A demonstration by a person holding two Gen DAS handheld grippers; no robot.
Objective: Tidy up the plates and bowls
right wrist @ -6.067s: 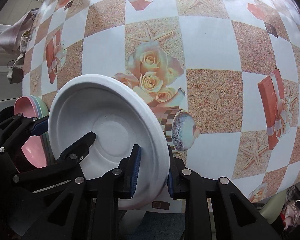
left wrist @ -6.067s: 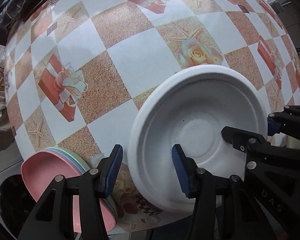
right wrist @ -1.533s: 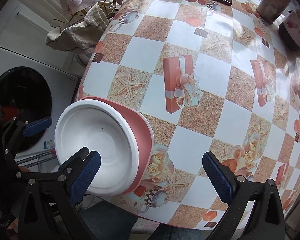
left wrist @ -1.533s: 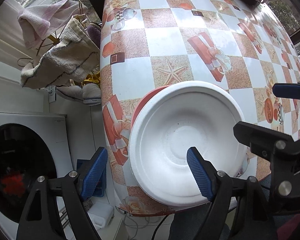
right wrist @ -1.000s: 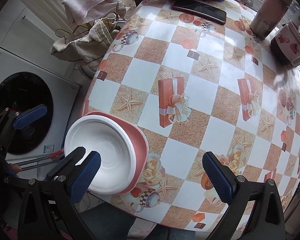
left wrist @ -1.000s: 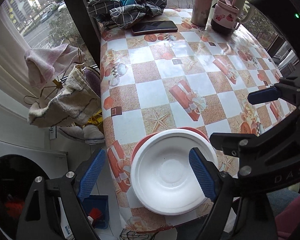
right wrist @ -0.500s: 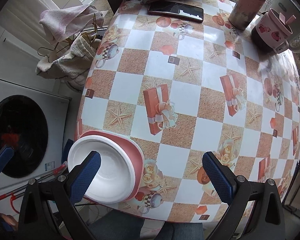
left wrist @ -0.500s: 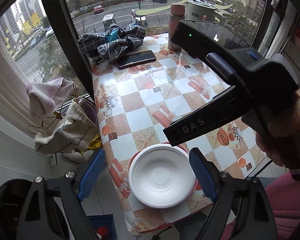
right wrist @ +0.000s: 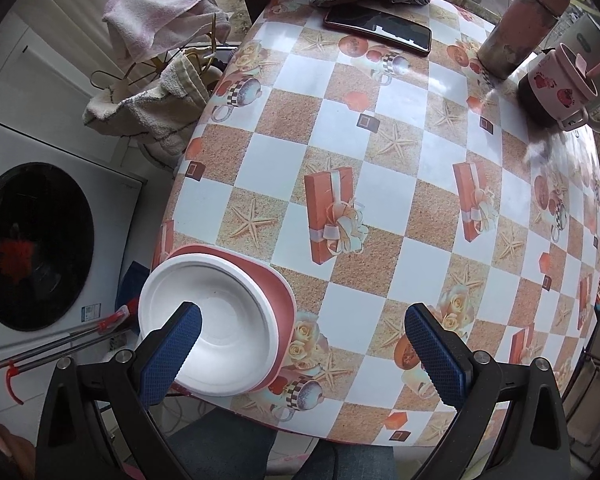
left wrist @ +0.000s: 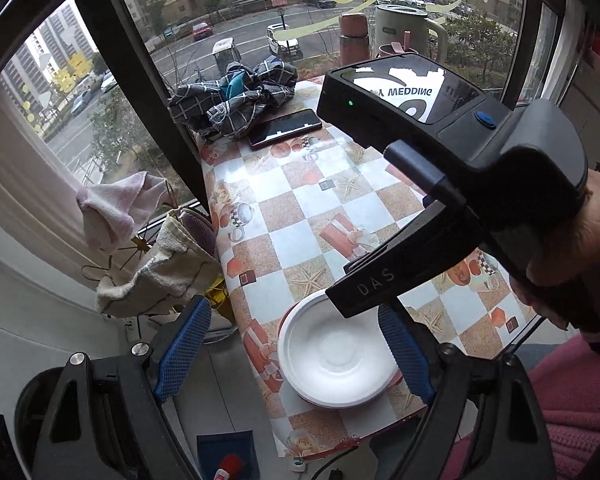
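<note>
MOVED: both claws risen clear of stack | left claw (left wrist: pixel 288 350) apart, empty | right claw (right wrist: pixel 302 354) apart, empty | white plate (right wrist: pixel 210 326) nested on pink bowl (right wrist: pixel 282 300), tabletop (right wrist: pixel 380 148) corner | LEFT: apparently nothing

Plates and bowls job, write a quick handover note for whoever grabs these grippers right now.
Left gripper: open, empty, raised above the table.
Right gripper: open, empty, pointing down over the table.
White round foam plate sits stacked on the pink plastic plate at the near left corner of the checkered tablecloth table.
Done: white plate stacked.
Left: no other plates or bowls visible; check outside these views.
</note>
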